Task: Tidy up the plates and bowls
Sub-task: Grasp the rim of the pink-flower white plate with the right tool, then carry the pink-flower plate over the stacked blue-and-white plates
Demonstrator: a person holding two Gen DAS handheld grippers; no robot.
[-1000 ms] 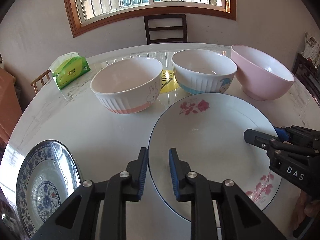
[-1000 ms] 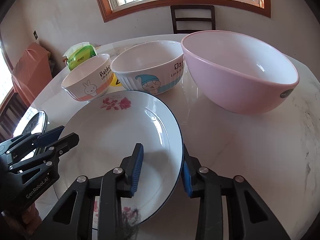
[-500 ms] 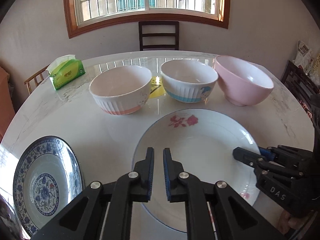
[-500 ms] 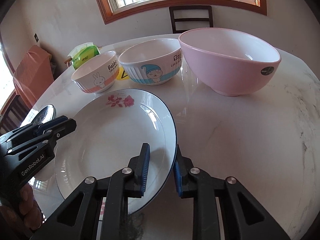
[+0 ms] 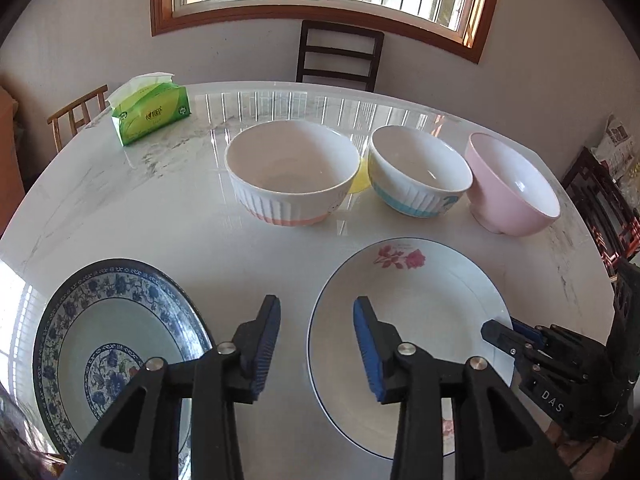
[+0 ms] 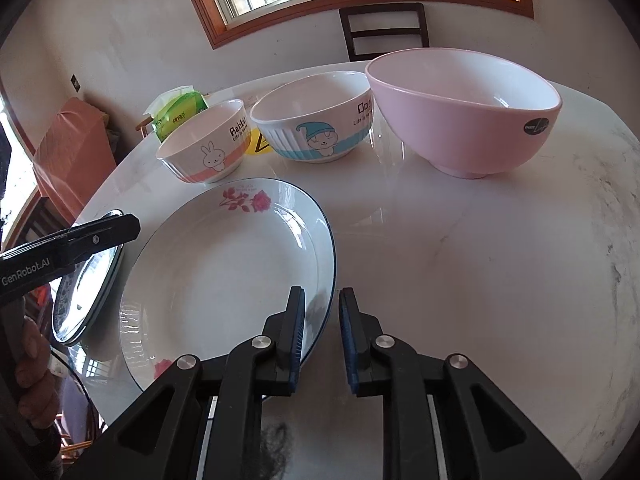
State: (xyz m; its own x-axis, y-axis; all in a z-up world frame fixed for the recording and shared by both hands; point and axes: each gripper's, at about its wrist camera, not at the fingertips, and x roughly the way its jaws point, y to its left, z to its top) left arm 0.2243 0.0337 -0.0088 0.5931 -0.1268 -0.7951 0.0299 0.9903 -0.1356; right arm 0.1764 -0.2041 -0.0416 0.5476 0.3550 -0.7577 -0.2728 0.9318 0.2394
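Observation:
A white plate with a pink rose (image 5: 424, 312) (image 6: 224, 272) lies flat on the marble table. My left gripper (image 5: 316, 340) is open and empty, its jaws astride the plate's left rim. My right gripper (image 6: 322, 332) is open and empty, with the plate's right rim between its jaws but not pinched; it also shows in the left wrist view (image 5: 516, 340). A blue-patterned plate (image 5: 100, 344) (image 6: 88, 280) lies to the left. Behind stand a rabbit bowl (image 5: 292, 176) (image 6: 204, 148), a blue-banded bowl (image 5: 418, 176) (image 6: 316, 116) and a pink bowl (image 5: 512, 188) (image 6: 464, 108).
A green tissue pack (image 5: 150, 110) lies at the table's far left. A yellow sticker (image 5: 358, 182) sits between the two front bowls. A dark chair (image 5: 338, 60) stands behind the table under the window. A wooden chair (image 5: 76, 114) is at the left.
Both grippers have opened and let go of the rose plate, which now rests on the table. The left gripper has pulled back and moved left; the blue plate shows more fully.

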